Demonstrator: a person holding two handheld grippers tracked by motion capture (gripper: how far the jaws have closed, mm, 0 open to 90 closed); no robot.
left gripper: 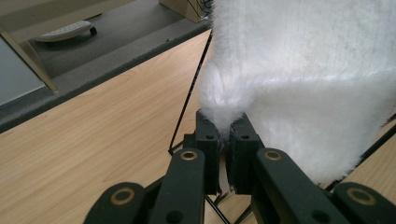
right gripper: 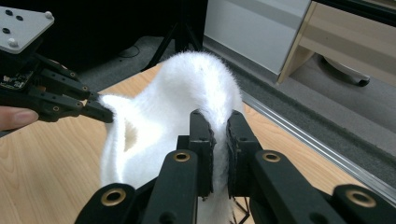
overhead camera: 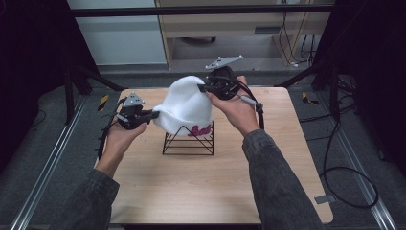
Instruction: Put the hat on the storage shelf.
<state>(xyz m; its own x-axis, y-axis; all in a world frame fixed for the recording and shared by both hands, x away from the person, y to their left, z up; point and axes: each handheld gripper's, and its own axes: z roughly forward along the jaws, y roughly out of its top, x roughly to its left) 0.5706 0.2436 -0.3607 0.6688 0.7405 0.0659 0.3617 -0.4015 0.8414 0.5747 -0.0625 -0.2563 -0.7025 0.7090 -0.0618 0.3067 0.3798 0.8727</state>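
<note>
A light wooden table (overhead camera: 201, 191) with rounded corners stands on a grey carpeted floor (overhead camera: 43, 143). Metal rails (overhead camera: 38, 184) run along the floor on both sides of it. Black frame legs (overhead camera: 72, 91) rise at the left and right, and a dark bar (overhead camera: 201, 9) crosses overhead. Behind the table stands pale wooden furniture (overhead camera: 230, 28) beside a whitish panel (overhead camera: 119, 43). Black cables (overhead camera: 344, 177) loop over the floor at the right, and more hang by the furniture. Yellow-and-black striped tape (overhead camera: 103, 102) marks the floor at both far corners. The sides of the room lie in deep shadow.
</note>
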